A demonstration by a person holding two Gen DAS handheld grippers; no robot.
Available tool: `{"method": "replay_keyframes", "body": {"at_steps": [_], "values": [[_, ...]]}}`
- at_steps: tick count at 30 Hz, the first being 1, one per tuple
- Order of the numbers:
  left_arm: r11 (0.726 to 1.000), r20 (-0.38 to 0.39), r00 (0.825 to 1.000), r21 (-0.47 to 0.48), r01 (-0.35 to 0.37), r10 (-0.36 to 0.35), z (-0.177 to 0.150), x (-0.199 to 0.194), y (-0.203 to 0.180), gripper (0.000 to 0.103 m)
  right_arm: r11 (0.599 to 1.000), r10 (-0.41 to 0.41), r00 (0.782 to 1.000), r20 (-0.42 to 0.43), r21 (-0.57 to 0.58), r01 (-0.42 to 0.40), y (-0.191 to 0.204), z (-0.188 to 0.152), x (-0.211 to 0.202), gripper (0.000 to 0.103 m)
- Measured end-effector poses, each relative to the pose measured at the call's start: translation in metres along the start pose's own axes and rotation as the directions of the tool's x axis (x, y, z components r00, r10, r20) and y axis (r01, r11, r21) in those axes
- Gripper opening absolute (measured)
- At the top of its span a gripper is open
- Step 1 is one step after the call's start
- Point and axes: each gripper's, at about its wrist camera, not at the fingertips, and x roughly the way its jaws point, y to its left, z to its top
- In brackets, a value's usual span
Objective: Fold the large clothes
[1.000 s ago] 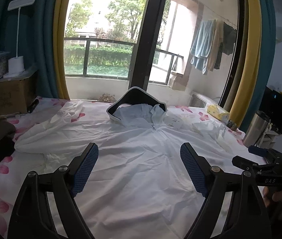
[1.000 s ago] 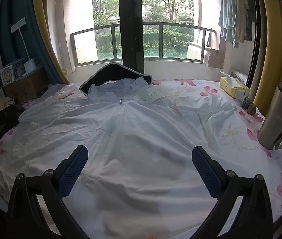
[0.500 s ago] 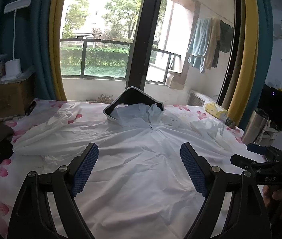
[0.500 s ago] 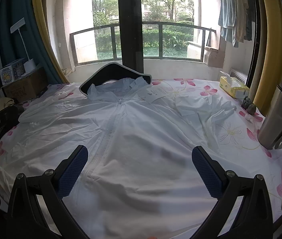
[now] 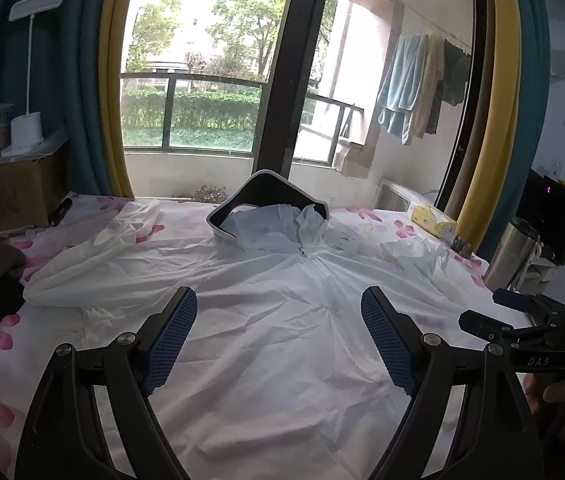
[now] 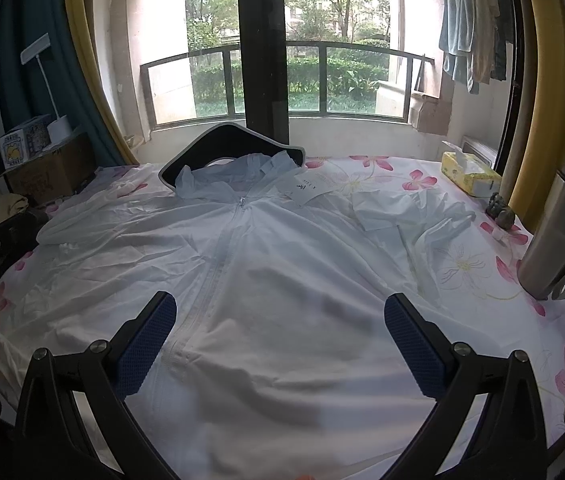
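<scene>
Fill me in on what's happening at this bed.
A person holds a gripping tool in each hand over a white zip-up jacket spread flat, front up, on the flowered sheet. The left tool and right tool both hover open, gripping nothing. No fold is visible yet; the sleeves lie out to the sides.

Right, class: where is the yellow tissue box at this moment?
The tissue box sits at the far right edge of the floral bed in the right wrist view, near the yellow curtain, beyond the jacket sleeve and the steel flask.
</scene>
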Motion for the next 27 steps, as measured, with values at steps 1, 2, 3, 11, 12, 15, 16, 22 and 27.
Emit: {"method": "replay_keyframes", "body": {"at_steps": [1,2,3,11,12,15,16,22,27], "values": [[1.000,0.000,1.000,-0.001,0.000,0.000,0.0000,-0.0001,-0.0001,0.086,1.000,0.000,1.000,0.001,0.000,0.000,0.0000,0.0001,0.0000,0.103],[1.000,-0.001,1.000,0.000,0.001,-0.001,0.0002,0.0002,0.0000,0.086,1.000,0.000,1.000,0.001,0.000,0.000,0.0000,0.0002,0.0001,0.103],[1.000,-0.002,1.000,0.000,0.002,-0.002,0.0002,0.0005,-0.0002,0.086,1.000,0.000,1.000,0.000,0.000,0.000,0.0001,0.0001,0.0002,0.103],[1.000,-0.004,1.000,-0.001,0.006,-0.006,-0.0009,0.0004,-0.0003,0.086,1.000,0.001,1.000,-0.004,-0.002,-0.001,0.0010,0.0002,0.0024,0.103],[1.000,-0.005,1.000,-0.003,0.004,-0.004,-0.0013,0.0005,-0.0005,0.086,1.000,0.001,1.000,-0.005,-0.002,-0.001,0.0010,0.0000,0.0026,0.103],[1.000,-0.006,1.000,-0.007,0.003,-0.003,-0.0013,0.0010,-0.0001,0.086,1.000,0.000,1.000,-0.007,-0.002,0.000,0.0013,0.0004,0.0033,0.103],[1.000,-0.006,1.000,-0.008,0.002,-0.002,-0.0015,0.0007,-0.0003,0.086,1.000,0.000,1.000,-0.007,-0.003,0.000,0.0015,0.0003,0.0035,0.103],[1.000,-0.005,1.000,-0.011,-0.002,0.002,-0.0010,0.0001,-0.0001,0.086,1.000,0.001,1.000,-0.011,-0.004,-0.001,0.0018,0.0004,0.0038,0.103],[1.000,-0.005,1.000,-0.012,-0.003,0.003,-0.0003,0.0012,0.0020,0.086,1.000,0.001,1.000,-0.016,-0.006,-0.002,0.0026,0.0011,0.0052,0.103]]}}
